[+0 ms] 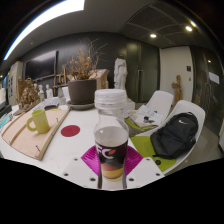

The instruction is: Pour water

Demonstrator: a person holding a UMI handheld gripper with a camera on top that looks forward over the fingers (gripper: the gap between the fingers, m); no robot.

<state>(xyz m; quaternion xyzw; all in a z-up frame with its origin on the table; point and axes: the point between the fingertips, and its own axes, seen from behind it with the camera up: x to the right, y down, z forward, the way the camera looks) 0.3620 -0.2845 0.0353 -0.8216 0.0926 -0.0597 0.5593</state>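
Note:
A clear plastic bottle (111, 135) with a ribbed white top and a dark label stands upright between my gripper's (112, 160) fingers, held above the white table (80, 150). Both magenta pads (93, 158) press against its lower sides, so the gripper is shut on it. A green mug (39, 121) stands on a wooden tray (20, 138) to the left, beyond the fingers. A red coaster (70, 130) lies on the table between the tray and the bottle.
A potted plant in a dark pot (82, 92) stands behind the bottle. A black bag (176, 135) rests on a white chair at the right, with green sheets (148, 145) near it. A white statue (121, 72) stands far behind.

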